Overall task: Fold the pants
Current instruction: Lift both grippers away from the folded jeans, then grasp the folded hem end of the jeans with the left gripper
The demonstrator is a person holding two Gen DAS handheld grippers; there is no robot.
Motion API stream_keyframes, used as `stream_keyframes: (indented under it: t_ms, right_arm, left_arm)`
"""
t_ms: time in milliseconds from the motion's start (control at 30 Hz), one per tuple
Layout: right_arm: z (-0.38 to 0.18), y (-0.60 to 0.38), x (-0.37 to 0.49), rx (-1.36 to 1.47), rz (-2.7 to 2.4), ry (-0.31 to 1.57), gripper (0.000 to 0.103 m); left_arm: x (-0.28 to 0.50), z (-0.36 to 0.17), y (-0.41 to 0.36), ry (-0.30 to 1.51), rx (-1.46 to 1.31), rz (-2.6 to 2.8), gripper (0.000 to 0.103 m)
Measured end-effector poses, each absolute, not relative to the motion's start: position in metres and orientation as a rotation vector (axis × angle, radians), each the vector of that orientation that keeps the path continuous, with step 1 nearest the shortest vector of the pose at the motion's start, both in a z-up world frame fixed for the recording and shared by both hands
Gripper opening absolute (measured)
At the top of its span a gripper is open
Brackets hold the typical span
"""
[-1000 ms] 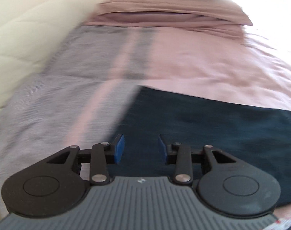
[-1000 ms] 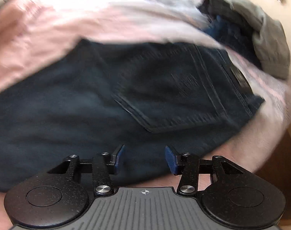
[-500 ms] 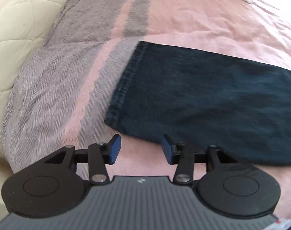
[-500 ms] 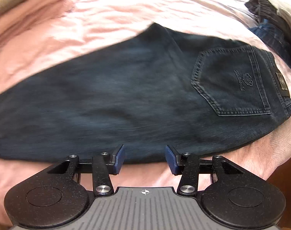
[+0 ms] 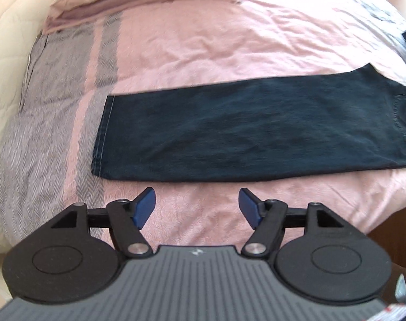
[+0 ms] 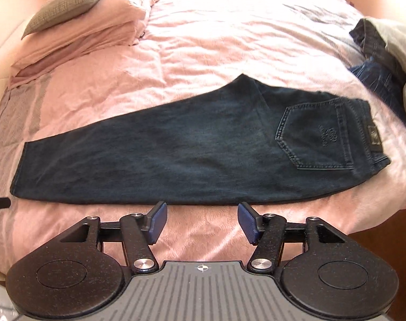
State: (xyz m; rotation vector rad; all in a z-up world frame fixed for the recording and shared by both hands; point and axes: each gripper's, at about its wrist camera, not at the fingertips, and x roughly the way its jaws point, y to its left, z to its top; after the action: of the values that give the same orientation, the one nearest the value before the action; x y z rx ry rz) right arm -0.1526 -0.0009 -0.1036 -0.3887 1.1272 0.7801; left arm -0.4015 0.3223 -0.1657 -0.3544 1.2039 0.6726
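Dark blue jeans [image 6: 181,157] lie flat on the pink bed, folded lengthwise with one leg on the other. The hem is at the left and the waistband with a back pocket [image 6: 312,141] at the right. In the left wrist view the same jeans [image 5: 229,131] stretch across the middle, hem end nearest. My left gripper [image 5: 197,208] is open, hovering over the bedspread just short of the jeans' near edge. Open too, my right gripper [image 6: 201,222] hangs just in front of that edge, touching nothing.
Pink pillows [image 6: 77,40] with a grey cushion [image 6: 69,0] are stacked at the head of the bed, far left. A heap of other clothes [image 6: 382,61] lies at the far right. The bed's near edge drops off at the right [image 6: 384,222].
Both grippers have pulled back from over the jeans toward the near side of the bed and opened wider. The jeans lie unmoved.
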Motion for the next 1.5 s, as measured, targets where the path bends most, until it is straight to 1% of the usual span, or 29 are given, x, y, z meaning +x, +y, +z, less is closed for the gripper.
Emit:
stream_keyframes:
  t_ms: [67,433,900,1200,1467,1500]
  right_arm:
    - [-0.096,-0.006,-0.155,-0.381,0.763,1.121,0.056]
    - [-0.076,-0.016,-0.164,-0.334,0.743,1.099,0.057]
    - [-0.081,0.004,-0.170,-0.374,0.782,1.105,0.057]
    - [-0.088,0.014,-0.165,-0.387,0.773,1.130,0.057]
    - [-0.108,0.029,-0.159,-0.443,0.770,1.151,0.057]
    - [-0.112,0.033,-0.159,-0.457,0.772,1.155,0.057]
  left_arm:
    - [-0.400,-0.156,0.317,1.188,-0.336,0.666,0.069]
    - [-0.400,-0.119,0.304,1.142,-0.320,0.645,0.069]
    - [-0.408,-0.116,0.312,1.135,-0.338,0.669,0.070]
    - [-0.410,-0.128,0.321,1.115,-0.373,0.638,0.070]
    - [-0.443,-0.181,0.362,1.072,-0.694,0.679,0.068]
    - [-0.450,-0.189,0.367,1.061,-0.724,0.696,0.066]
